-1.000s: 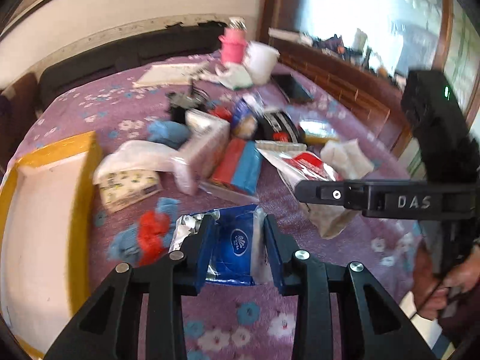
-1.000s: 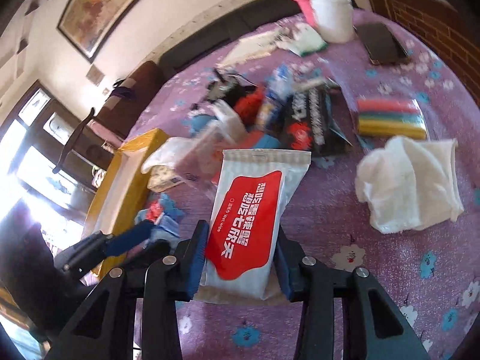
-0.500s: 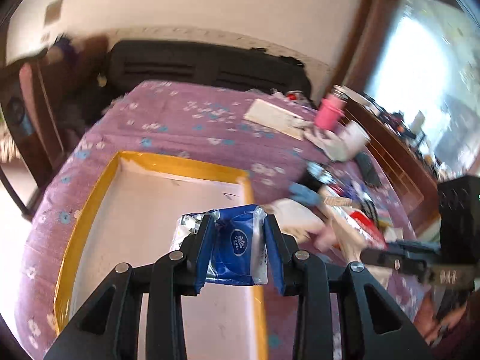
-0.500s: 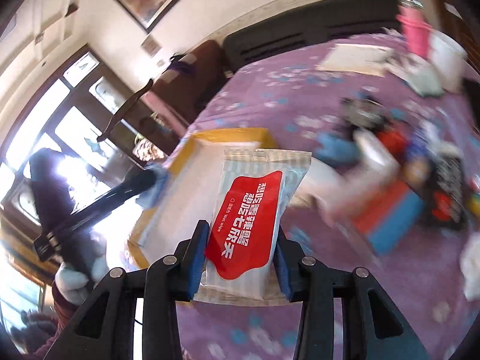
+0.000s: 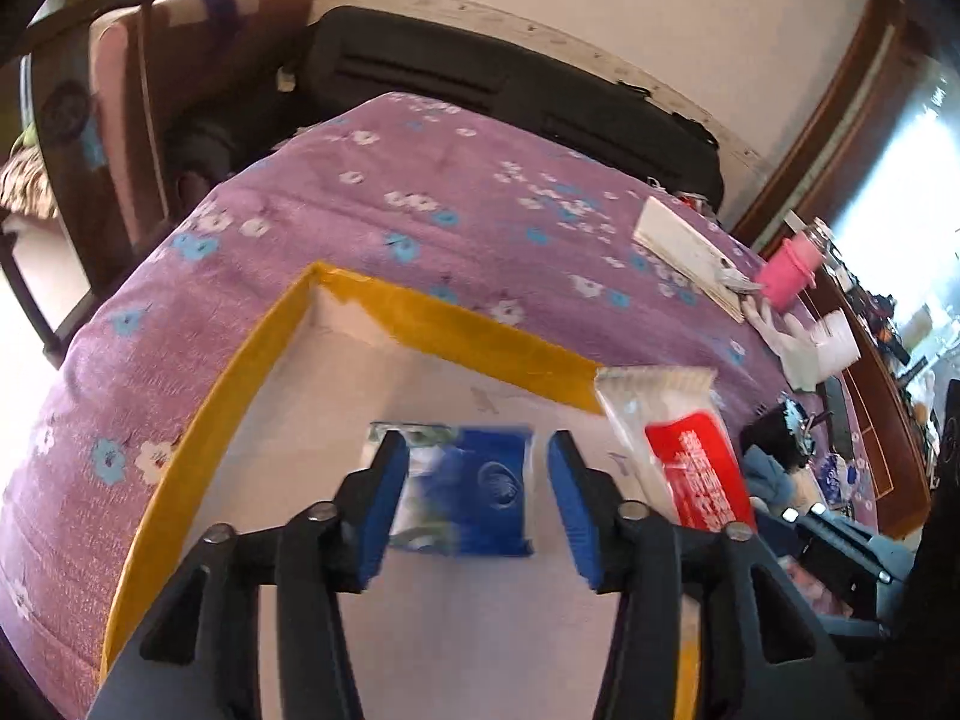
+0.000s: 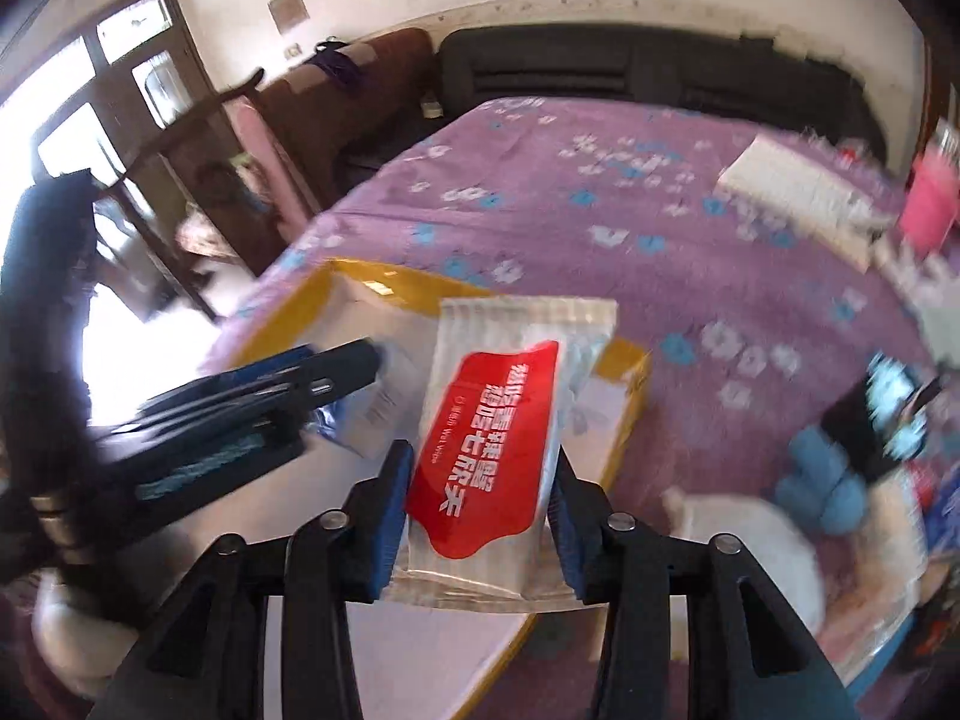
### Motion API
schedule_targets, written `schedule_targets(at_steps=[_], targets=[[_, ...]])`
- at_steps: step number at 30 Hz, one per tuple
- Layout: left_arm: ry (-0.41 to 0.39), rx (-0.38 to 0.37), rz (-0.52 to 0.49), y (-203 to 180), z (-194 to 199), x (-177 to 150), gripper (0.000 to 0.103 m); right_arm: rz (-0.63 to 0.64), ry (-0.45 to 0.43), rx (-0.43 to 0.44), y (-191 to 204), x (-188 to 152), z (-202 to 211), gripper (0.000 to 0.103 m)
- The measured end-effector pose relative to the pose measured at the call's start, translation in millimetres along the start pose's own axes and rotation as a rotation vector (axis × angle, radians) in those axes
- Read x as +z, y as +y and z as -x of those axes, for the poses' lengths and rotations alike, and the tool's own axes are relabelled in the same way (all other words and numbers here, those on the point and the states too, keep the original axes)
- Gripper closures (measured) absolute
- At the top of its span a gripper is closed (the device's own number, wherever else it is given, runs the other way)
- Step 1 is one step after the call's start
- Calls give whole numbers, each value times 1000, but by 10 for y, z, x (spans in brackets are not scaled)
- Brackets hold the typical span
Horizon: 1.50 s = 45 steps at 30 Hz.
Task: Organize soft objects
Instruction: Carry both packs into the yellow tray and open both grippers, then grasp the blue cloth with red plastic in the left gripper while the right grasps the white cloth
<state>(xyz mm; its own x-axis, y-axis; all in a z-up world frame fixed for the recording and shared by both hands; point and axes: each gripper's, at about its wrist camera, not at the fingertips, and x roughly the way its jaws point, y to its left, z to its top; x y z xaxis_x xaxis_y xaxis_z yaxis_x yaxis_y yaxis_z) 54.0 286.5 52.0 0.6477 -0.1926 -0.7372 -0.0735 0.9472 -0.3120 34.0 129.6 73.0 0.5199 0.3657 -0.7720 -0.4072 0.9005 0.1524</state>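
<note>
My left gripper (image 5: 477, 501) is open over the white, yellow-rimmed tray (image 5: 456, 330). A blue tissue pack (image 5: 474, 498) sits blurred between its jaws, apart from the right pad, over the tray floor. My right gripper (image 6: 477, 516) is shut on a red and white wet-wipe pack (image 6: 492, 438) and holds it above the tray's right side (image 6: 630, 384). The pack also shows at the right of the left wrist view (image 5: 690, 456). The left gripper's black fingers (image 6: 282, 396) show at the left of the right wrist view.
The tray lies on a purple flowered cloth (image 5: 456, 204). To its right lie a blue soft toy (image 6: 822, 480), a white bag (image 6: 744, 534), a pink cup (image 6: 930, 204) and a white book (image 5: 684, 246). A black sofa (image 6: 630, 72) stands behind.
Both grippers swung left from the pile to the tray. My left gripper opened and let go of the blue tissue pack. The right gripper still holds the wet-wipe pack.
</note>
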Motion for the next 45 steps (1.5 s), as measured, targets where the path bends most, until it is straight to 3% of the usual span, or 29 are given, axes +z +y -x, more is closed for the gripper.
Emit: schedule_targets(at_steps=[2, 7, 11, 18, 23, 27, 33, 40, 45], targets=[[-12, 18, 2, 45, 60, -52, 41, 24, -27, -33, 16, -14, 45, 34], [-41, 57, 39, 89, 187, -270, 31, 102, -122, -200, 71, -109, 351, 31], [16, 60, 79, 113, 138, -435, 31, 124, -185, -279, 60, -232, 637, 27], [28, 80, 121, 166, 214, -608, 31, 128, -234, -333, -83, -449, 1011, 27], [-59, 84, 122, 110, 479, -574, 31, 99, -244, -350, -273, -640, 1219, 24], [-130, 70, 25, -264, 820, -630, 24, 41, -249, -372, -549, -824, 1427, 19], [-105, 15, -144, -950, 935, -837, 17, -163, -207, -391, -1440, -1168, 1671, 16], [4, 4, -381, -1696, 569, -1249, 16, -405, -160, -354, -2521, -1719, 1971, 16], [57, 113, -619, -2117, 226, -1518, 16, -488, -176, -352, -3031, -2024, 2254, 16]])
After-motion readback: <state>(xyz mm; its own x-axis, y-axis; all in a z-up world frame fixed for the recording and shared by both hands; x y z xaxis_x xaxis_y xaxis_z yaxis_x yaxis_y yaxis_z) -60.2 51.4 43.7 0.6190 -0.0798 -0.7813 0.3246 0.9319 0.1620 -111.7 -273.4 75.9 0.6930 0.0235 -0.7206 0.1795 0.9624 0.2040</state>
